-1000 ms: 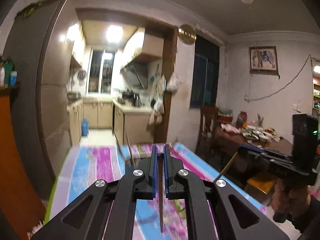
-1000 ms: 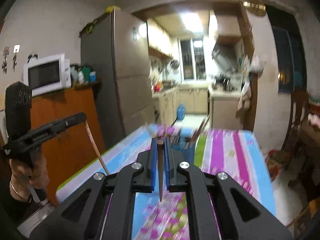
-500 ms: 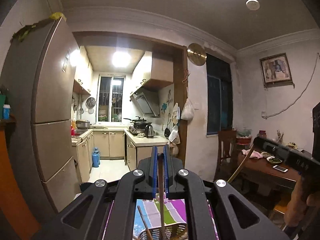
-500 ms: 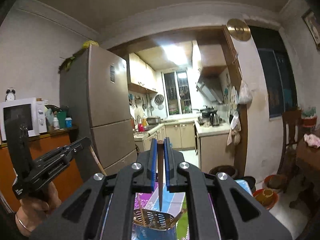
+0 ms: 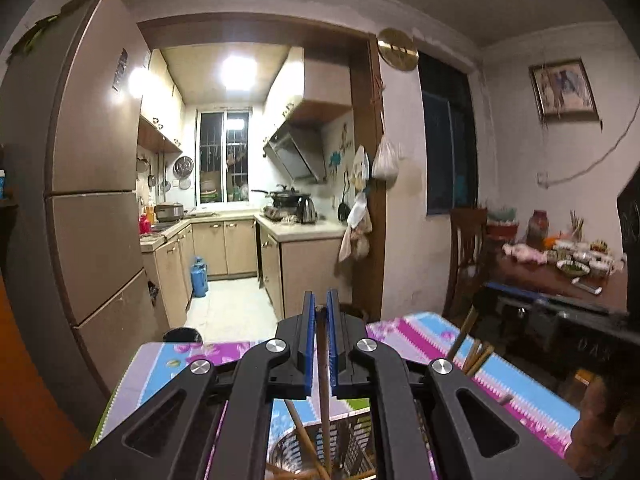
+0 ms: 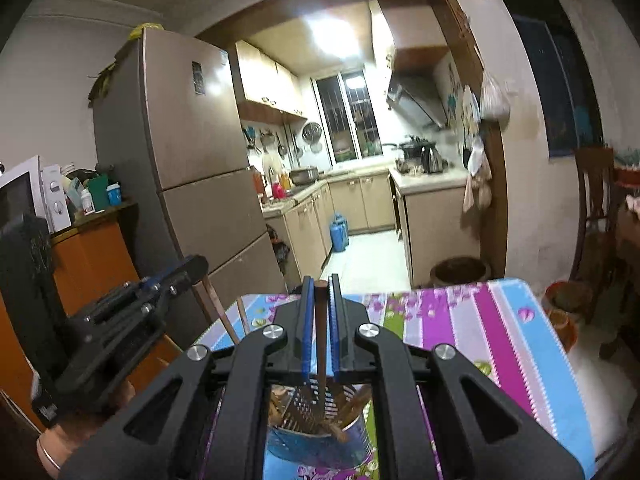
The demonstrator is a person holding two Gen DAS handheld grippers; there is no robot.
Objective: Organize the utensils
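Observation:
My left gripper (image 5: 320, 312) is shut on a brown wooden chopstick (image 5: 323, 384) that hangs down into a perforated metal utensil holder (image 5: 352, 446) below it. My right gripper (image 6: 320, 298) is shut on another wooden chopstick (image 6: 321, 344), whose lower end reaches into the same blue-sided holder (image 6: 316, 432), which has several chopsticks in it. The left gripper (image 6: 192, 270) shows at the left of the right wrist view with its chopstick (image 6: 218, 310). The right gripper (image 5: 520, 312) shows at the right of the left wrist view.
The holder stands on a table with a striped floral cloth (image 6: 500, 332). A fridge (image 6: 188, 160) and an orange cabinet (image 6: 92, 248) with a microwave stand to the left. A dining table (image 5: 560, 272) with dishes and a chair (image 5: 466, 256) are to the right. The kitchen lies ahead.
Both grippers rose and tilted up from the tablecloth, then tipped back down. Both now hold their chopsticks upright over the utensil holder with the lower ends inside it.

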